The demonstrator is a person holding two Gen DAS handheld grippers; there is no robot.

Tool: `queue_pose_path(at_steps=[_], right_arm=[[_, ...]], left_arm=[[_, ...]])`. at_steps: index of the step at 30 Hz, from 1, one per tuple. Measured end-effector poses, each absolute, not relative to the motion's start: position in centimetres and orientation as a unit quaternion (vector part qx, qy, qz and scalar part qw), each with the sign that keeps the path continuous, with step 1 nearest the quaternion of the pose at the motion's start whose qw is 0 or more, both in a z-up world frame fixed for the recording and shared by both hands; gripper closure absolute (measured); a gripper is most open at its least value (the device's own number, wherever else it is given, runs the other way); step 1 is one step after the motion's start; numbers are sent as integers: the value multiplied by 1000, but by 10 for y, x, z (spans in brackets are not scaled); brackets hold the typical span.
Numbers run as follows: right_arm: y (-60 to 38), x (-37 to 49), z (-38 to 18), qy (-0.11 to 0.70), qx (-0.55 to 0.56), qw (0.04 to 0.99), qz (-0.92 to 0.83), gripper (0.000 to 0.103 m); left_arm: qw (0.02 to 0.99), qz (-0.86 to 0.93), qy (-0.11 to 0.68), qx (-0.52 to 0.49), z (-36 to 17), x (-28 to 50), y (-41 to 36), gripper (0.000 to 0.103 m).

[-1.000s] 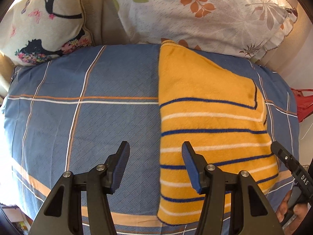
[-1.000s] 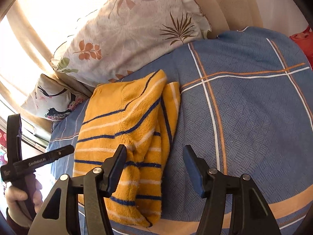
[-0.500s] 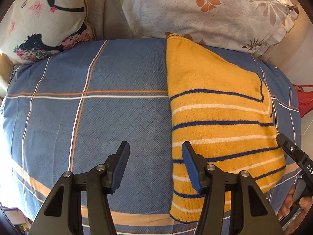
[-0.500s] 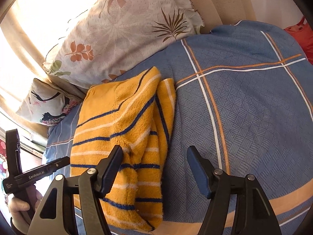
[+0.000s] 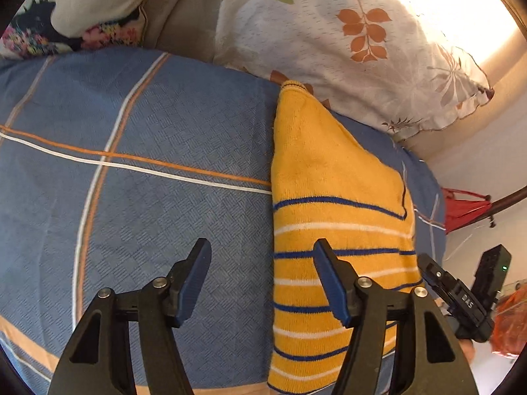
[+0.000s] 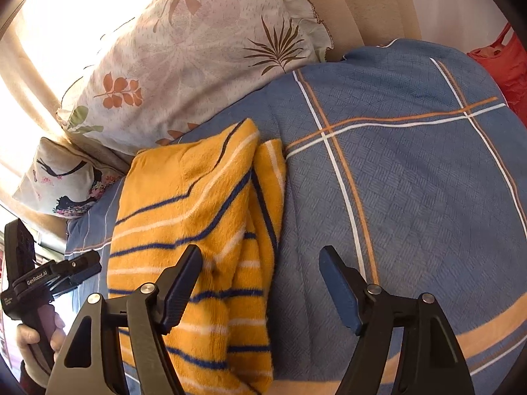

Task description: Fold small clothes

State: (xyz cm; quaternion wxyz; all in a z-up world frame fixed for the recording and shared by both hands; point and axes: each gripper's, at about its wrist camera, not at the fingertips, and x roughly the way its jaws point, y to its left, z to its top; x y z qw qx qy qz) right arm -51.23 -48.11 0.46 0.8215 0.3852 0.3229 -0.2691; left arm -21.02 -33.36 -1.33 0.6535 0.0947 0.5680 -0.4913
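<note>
Blue plaid bedspread [image 5: 164, 197], leaf-print pillow [image 5: 362, 49]

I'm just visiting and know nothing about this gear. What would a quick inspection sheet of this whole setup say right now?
Surface: bed under a blue plaid bedspread.
Job's things: yellow striped garment, folded lengthwise, lying flat, top end against the leaf-print pillow.
Clutter: second pillow with a floral print at the head of the bed.
Grippers: left gripper open, empty, above the garment's left edge; right gripper open, empty, above its right edge.
Cables: nothing seen.
Surroundings: red bag beside the bed, bright window light.
</note>
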Motion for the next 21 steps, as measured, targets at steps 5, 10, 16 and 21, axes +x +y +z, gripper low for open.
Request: queue_pose_path(at_steps=[5,10,16,21], right_arm=[[-501,-493,1,322,400,821,-251,23],[-517,-471,-13,323,425,818,-217,23],[-519,-459,-20,286,508,800,-141,60],[-492,-433,11,283,473,829,-93,66]], left_arm=[[586,-529,609,73,-36,-210,-359,36],[532,-545,645,48,-60,-231,-387,26],[539,-553,635,24,-39,-234,-380,54],[558,-565,608,10,-3,-227,-363,54]])
